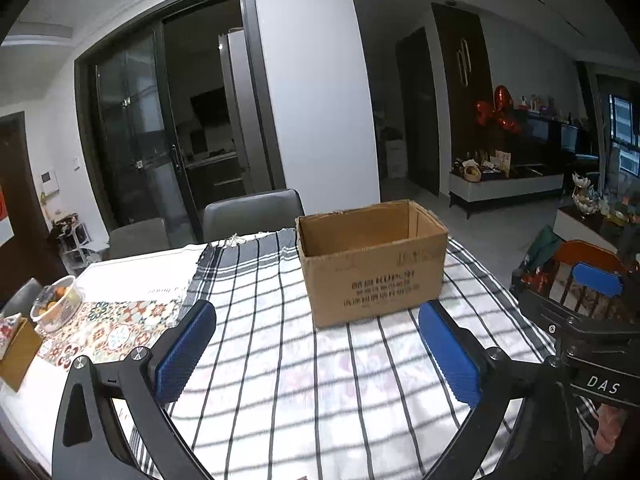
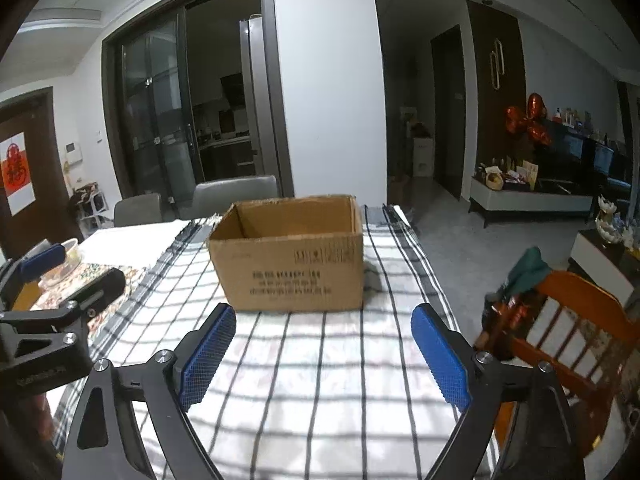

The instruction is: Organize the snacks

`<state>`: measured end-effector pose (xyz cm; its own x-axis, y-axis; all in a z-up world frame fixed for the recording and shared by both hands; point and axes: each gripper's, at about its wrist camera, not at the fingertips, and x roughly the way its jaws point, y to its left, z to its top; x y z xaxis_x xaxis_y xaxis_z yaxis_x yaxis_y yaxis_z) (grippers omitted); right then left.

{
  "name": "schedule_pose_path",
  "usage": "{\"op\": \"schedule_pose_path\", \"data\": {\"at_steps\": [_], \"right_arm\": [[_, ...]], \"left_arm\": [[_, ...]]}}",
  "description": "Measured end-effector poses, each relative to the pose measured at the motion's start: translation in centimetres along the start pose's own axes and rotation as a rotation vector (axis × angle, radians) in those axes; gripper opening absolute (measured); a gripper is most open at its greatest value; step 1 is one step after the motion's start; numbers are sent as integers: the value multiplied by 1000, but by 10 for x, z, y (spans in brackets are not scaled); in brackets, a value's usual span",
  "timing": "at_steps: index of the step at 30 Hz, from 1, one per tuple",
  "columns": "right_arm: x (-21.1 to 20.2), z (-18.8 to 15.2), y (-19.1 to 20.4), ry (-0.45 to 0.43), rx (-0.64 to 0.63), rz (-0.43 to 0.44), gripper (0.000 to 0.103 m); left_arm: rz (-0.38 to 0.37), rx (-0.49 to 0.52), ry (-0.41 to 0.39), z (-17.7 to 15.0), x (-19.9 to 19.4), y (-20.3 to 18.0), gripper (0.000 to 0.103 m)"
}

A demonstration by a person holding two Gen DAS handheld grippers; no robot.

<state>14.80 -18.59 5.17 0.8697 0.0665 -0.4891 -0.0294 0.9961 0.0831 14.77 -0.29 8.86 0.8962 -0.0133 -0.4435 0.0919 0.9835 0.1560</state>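
An open brown cardboard box (image 1: 372, 264) (image 2: 288, 256) with dark print on its side stands on the black-and-white checked cloth (image 1: 280, 380) (image 2: 312, 380); what I see of its inside is bare. My left gripper (image 1: 316, 314) is open just short of the box, nothing between its blue pads. My right gripper (image 2: 324, 316) is open too, a little before the box, also with nothing in it. Dark red and green packets (image 2: 512, 300) (image 1: 536, 272) lie on a wooden chair (image 2: 576, 320) to the right of the table.
A clear bowl of fruit (image 1: 58, 300), a wooden tissue box (image 1: 18, 354) and a patterned mat (image 1: 116, 326) lie at the table's left. Two grey chairs (image 1: 252, 212) stand behind the table. The cloth's right edge (image 2: 436, 280) drops to the floor.
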Motion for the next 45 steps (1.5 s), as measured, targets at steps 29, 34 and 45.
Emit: {"op": "schedule_pose_path", "data": {"at_steps": [29,34,45], "right_arm": [[-81,-39,13,-18,-33,-24,90],[-83,-40,12,-20,-30,-27,90],[-90,-40,9,-25,-23,-21,90]], "left_arm": [[-1,-44,-21,-46,-71,-4,103],[-5,-39,-24,-46,-72,-7,103],[-2,-41,-36,-46,-79,-9,103]]}}
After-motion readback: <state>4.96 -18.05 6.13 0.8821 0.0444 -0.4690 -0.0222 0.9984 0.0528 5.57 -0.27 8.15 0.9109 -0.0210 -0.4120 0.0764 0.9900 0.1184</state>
